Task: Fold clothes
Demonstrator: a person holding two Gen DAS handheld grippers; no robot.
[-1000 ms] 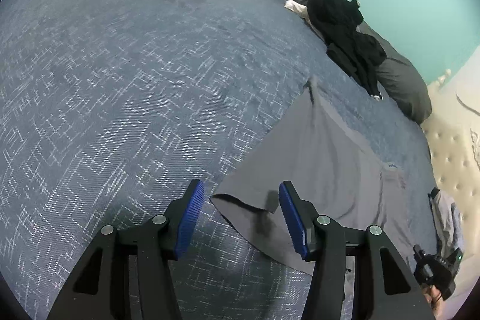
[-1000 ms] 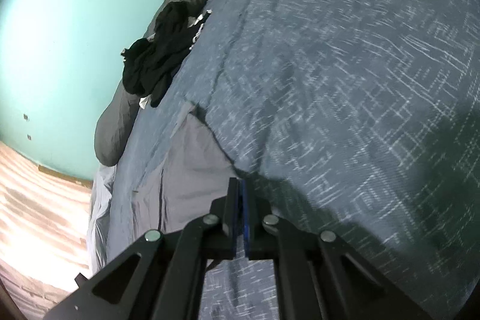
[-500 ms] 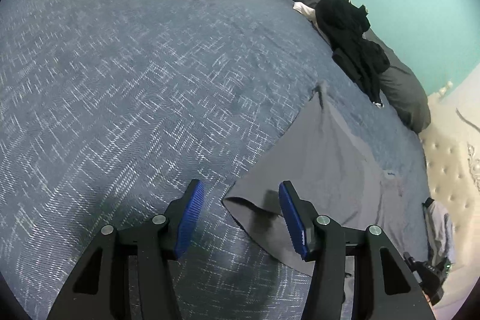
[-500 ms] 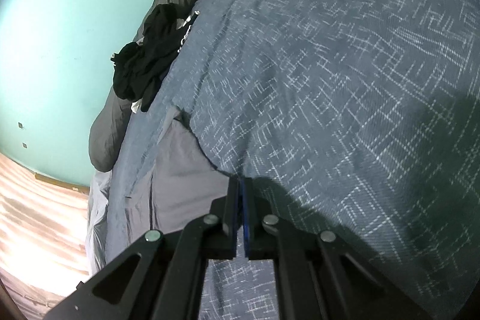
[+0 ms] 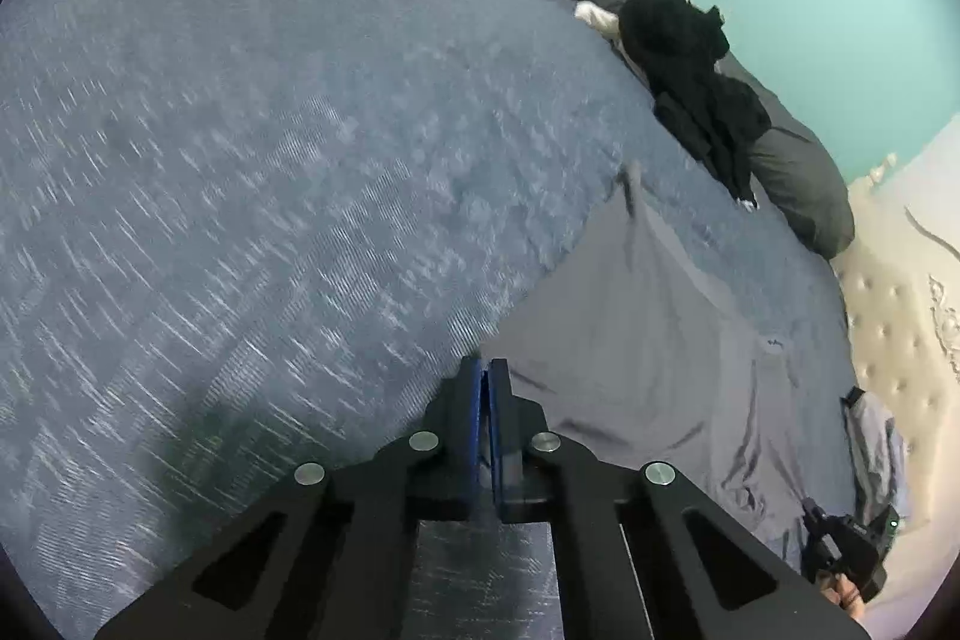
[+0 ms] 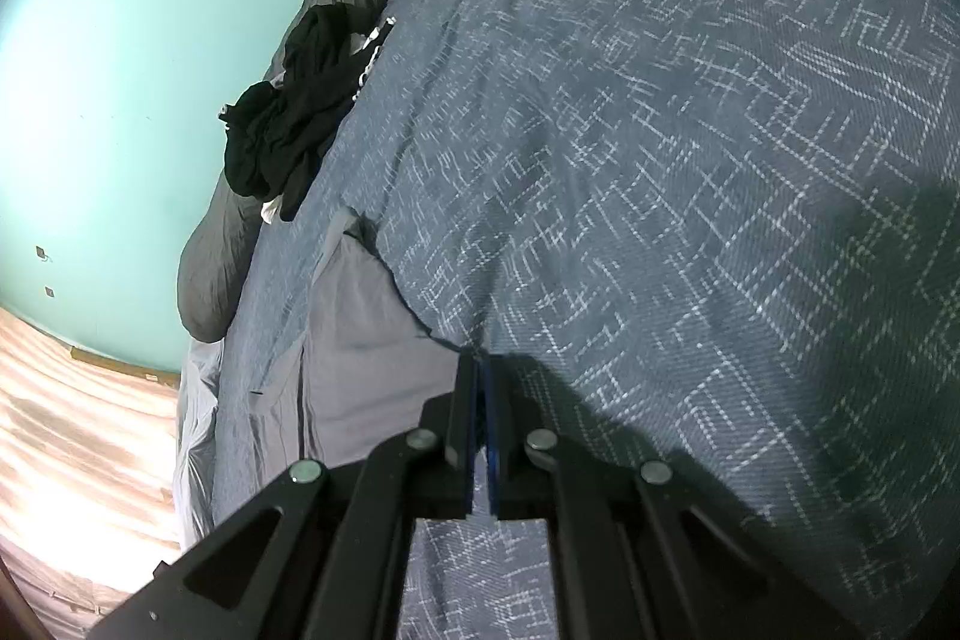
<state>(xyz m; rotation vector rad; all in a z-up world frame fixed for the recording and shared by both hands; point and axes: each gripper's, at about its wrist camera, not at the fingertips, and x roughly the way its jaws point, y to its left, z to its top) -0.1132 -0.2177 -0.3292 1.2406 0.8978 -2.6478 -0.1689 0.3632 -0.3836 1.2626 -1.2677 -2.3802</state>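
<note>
Item: grey garment, thin, lightly creased, spread flat on the blue patterned bedspread.
Location: toward the side of the bed nearest the tufted headboard; a dark bolster pillow lies beyond its far end, apart from it.
Long axis: runs away from both claws, from the near edge up to a narrow pointed far end that aims at the pile of black clothes on the pillow.
Left gripper: jaws have just been closing and now stand together, clenched on the near left corner of the garment; the cloth fans out forward and to the right from the tips.
Right gripper: jaws pressed together at the garment's near right edge, where cloth meets bedspread; it looks pinched on that edge, though the cloth inside the pads is hidden.
Key relation: both claws sit at the same near end of the garment, one on each corner, with the whole length lying ahead of them; neither is nearer the far end.
Step judged: near edge secured in both grips, fold not yet made.
Next move calls for: lifting both corners evenly and carrying them forward along the long axis toward the pointed end.
Risk: thin cloth may slip or drag skewed if one side leads.
</note>
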